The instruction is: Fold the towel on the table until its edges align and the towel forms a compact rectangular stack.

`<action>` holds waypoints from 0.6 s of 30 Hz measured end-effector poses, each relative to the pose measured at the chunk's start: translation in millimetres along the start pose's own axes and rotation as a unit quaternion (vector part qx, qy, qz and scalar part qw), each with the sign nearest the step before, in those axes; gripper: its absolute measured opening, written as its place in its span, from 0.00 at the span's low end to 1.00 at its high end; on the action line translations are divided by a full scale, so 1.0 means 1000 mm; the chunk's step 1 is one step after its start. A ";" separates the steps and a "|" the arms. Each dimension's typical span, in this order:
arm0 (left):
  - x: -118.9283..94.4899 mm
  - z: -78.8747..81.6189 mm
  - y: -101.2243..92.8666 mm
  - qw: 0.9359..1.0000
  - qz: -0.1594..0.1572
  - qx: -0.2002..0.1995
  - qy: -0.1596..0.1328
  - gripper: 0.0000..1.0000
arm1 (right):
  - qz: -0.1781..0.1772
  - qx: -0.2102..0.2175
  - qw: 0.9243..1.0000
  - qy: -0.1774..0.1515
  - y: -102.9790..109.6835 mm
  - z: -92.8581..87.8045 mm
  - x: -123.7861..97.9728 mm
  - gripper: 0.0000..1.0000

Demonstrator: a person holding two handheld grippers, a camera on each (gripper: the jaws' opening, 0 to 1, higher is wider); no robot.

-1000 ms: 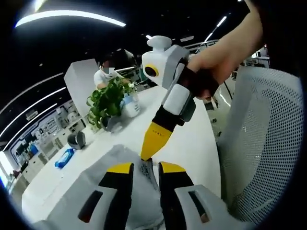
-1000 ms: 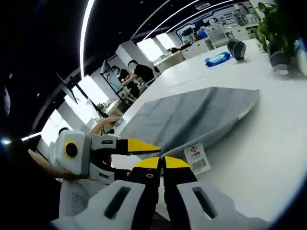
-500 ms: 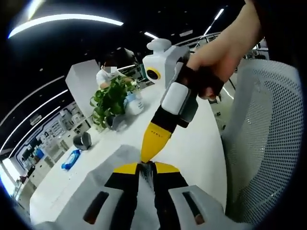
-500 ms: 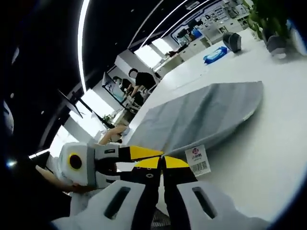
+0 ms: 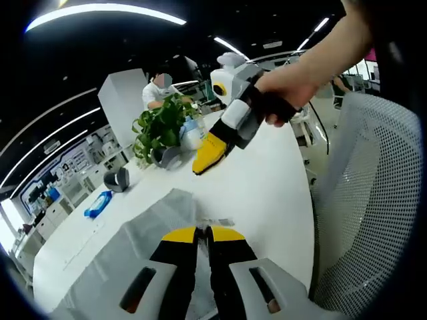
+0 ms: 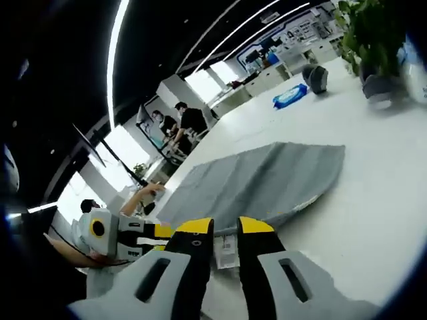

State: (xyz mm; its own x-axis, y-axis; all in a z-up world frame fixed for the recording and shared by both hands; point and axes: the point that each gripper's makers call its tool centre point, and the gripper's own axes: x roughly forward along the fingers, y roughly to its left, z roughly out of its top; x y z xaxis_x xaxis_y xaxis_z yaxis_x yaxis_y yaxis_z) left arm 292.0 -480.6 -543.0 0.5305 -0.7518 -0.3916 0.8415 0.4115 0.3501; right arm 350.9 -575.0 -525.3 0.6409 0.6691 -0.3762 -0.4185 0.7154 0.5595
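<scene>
A grey towel (image 5: 150, 230) lies flat on the white table (image 5: 267, 193), its white label (image 5: 217, 222) at the near corner. My left gripper (image 5: 205, 234) is shut on the towel's edge beside that label. The right gripper (image 5: 200, 168), held by a hand, hangs above the table, clear of the cloth. In the right gripper view the towel (image 6: 267, 180) spreads ahead, and my right gripper (image 6: 225, 227) stands open with the label (image 6: 227, 245) showing below the gap. The left gripper (image 6: 167, 231) sits at the towel's near left corner.
A potted plant (image 5: 160, 130) and a bottle (image 5: 193, 133) stand at the table's far side, with a grey cylinder (image 5: 119, 179) and a blue packet (image 5: 98, 203) further left. A white mesh chair (image 5: 373, 200) stands at the right. People work at desks (image 6: 190, 123) beyond.
My left gripper shut on the towel's edge. The right gripper opened, let go of the towel's corner and lifted away from it.
</scene>
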 end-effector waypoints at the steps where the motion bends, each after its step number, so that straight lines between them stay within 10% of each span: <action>1: 0.000 0.001 0.000 1.000 0.000 -0.008 -0.002 0.06 | -0.009 -0.009 1.000 -0.005 -0.008 0.009 -0.003 0.21; 8: 0.000 -0.001 -0.004 1.000 -0.008 -0.014 0.000 0.06 | -0.111 -0.066 0.992 0.010 -0.086 0.057 -0.002 0.15; 15: 0.000 -0.004 -0.007 1.000 -0.017 -0.022 0.005 0.06 | -0.235 -0.056 0.966 0.091 -0.171 0.035 0.023 0.10; 18: 0.000 -0.009 -0.006 0.999 -0.020 -0.037 0.010 0.06 | -0.231 -0.035 0.966 0.114 -0.176 0.024 0.040 0.13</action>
State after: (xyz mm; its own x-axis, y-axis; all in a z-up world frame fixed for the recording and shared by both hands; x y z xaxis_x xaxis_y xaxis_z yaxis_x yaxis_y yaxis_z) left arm 287.8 -478.8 -553.1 0.4976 -0.7587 -0.4204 0.8669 0.4190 0.2700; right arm 465.7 -678.8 -621.3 0.6143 0.2966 -0.7312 -0.1700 0.9546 0.2445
